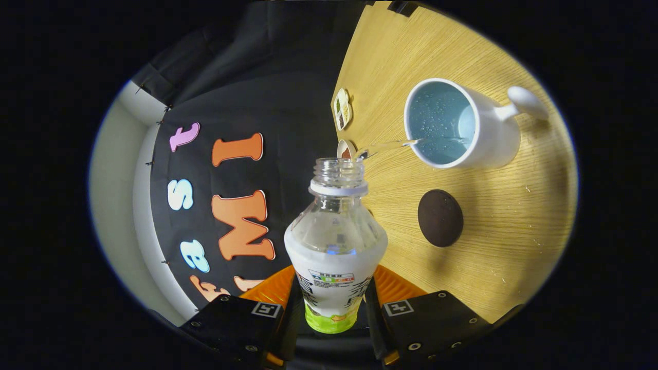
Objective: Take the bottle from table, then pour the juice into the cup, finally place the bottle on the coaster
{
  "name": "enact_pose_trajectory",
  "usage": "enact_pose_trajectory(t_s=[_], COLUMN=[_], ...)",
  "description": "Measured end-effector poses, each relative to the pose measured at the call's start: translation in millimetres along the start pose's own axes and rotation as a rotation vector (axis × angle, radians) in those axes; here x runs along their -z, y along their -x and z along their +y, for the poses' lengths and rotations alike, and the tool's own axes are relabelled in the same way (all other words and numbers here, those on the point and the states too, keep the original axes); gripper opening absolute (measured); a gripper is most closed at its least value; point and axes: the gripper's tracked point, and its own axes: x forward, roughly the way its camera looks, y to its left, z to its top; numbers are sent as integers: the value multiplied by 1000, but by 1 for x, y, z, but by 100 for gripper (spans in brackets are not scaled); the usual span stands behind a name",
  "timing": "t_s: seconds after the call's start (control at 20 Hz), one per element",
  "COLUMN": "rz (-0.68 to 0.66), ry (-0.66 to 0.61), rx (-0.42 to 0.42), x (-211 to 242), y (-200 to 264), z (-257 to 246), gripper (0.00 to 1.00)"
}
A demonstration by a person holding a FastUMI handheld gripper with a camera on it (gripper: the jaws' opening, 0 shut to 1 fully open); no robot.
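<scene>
My gripper is shut on a clear plastic bottle with a white and green label, both fingers pressing its labelled body. The view is rolled on its side, so the bottle is tipped over. Its open mouth points toward a white mug with a pale blue inside and a handle. A thin clear stream runs from the mouth over the mug's rim, and liquid and droplets lie inside the mug. A dark round coaster lies on the wooden table, beside the mug and beyond the fingers.
Two small flat tags lie near the table's edge by the cloth wall, one partly hidden behind the bottle's mouth. The table's edge runs just past the bottle's neck.
</scene>
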Motion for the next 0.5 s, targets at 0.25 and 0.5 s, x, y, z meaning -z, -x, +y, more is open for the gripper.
enact_pose_trajectory(t_s=[0.25, 0.5], rz=[5, 1], ry=[-22, -27], rx=[6, 12], x=[0, 2], y=[0, 2], z=[-1, 3], gripper=[58, 58])
